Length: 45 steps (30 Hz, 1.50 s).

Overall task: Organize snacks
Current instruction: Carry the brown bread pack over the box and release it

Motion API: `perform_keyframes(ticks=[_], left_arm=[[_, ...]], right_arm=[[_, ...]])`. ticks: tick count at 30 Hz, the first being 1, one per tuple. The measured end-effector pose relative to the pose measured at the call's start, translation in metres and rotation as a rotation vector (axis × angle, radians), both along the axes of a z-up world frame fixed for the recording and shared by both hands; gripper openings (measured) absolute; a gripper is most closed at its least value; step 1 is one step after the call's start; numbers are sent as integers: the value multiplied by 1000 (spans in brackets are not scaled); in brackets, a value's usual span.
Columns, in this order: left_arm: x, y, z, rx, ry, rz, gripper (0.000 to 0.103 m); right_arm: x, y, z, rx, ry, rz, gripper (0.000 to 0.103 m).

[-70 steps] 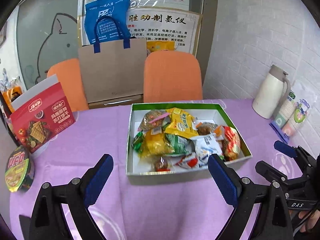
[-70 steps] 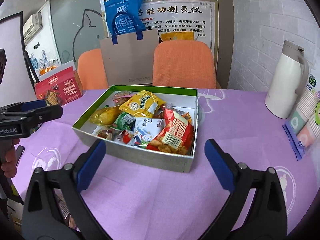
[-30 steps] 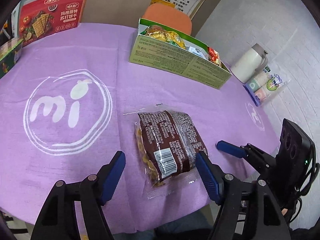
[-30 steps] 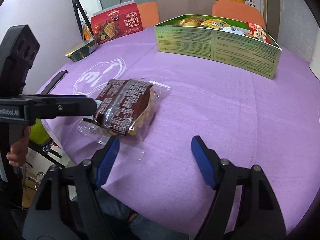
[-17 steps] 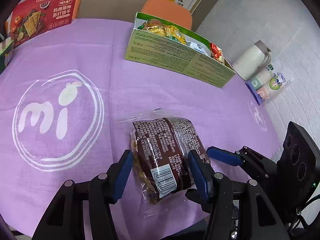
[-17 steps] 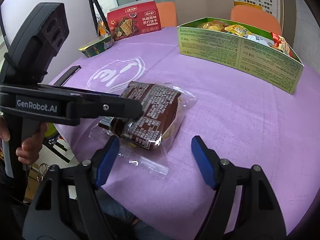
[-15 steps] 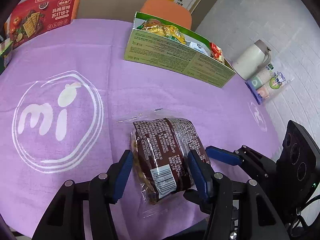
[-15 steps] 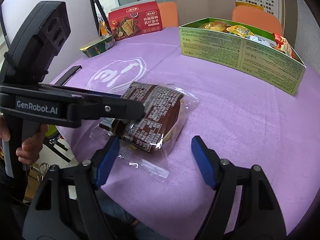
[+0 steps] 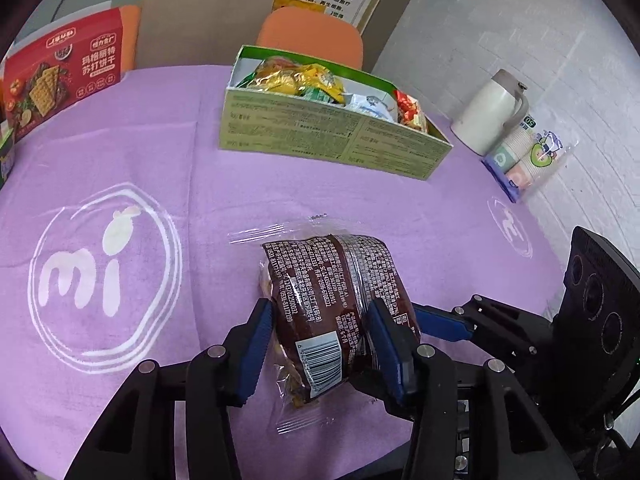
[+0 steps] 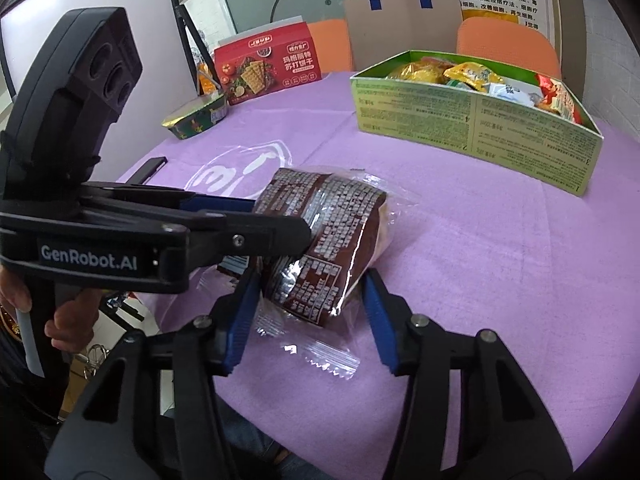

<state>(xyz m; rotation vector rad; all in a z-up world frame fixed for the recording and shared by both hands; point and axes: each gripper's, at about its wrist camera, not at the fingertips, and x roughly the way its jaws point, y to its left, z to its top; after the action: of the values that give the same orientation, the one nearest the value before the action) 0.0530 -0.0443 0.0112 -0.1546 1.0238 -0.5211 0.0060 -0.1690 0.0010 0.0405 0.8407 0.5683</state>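
A brown snack packet (image 9: 332,280) in clear wrap lies on the purple tablecloth (image 9: 160,152) near the table's front edge. My left gripper (image 9: 322,342) straddles its barcode end, jaws closing, both blue pads pressed on its sides. My right gripper (image 10: 310,312) comes in from the other side, jaws closing, and its pads touch the packet (image 10: 328,216) at its near end. The left gripper (image 10: 280,220) crosses the right wrist view from the left. One right finger (image 9: 440,324) shows beside the packet. Farther back stands the green snack box (image 9: 320,136), filled with several packets.
A red cracker box (image 9: 60,68) stands at the far left. A white thermos (image 9: 492,116) and wrapped paper cups (image 9: 528,156) sit at the right. A noodle bowl (image 10: 196,120) and a black flat object (image 10: 152,168) lie by the left edge. A hand (image 10: 68,320) holds the left gripper.
Both grippers' jaws have narrowed from wide apart onto the brown packet. The left gripper slid forward along the packet, and the right gripper drew closer to its end.
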Motion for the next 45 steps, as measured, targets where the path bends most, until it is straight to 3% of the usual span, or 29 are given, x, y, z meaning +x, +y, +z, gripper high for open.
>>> perform_keyframes(ticks=[9,19,26,32,33,34,35,36,41,45], left_arm=[[50,-45,62,-2,-159,-67,49],[155,-110,107,-96,-179,-107,49],[219,-140,101,-136,-148,-116,49],[253,-160,81,-112,-119,-108,49],[256,-161,77,-108,-120,-103,53],[258,-161,72,-103,-118,-103,60],[259,-159,67,-89,-111,-92,83],[258,-157,63,-75,-111,-66,97],[255,-140,55,6,-150,28,103],[244,-127,62,0,-155,52,103]], right_arm=[[47,-43,54,41,-122,-106,54],[134,-99,90,19,-207,-208,54],[184,-130,89,13,-203,-251,54],[217,-144,66,2,-175,-257,54],[220,-145,60,-14,-167,-259,57],[223,-145,54,-42,-156,-264,71],[224,-145,50,-63,-150,-267,81],[222,-147,47,-73,-151,-267,94],[210,-161,44,-50,-156,-292,99],[198,-162,56,-45,-159,-311,100]])
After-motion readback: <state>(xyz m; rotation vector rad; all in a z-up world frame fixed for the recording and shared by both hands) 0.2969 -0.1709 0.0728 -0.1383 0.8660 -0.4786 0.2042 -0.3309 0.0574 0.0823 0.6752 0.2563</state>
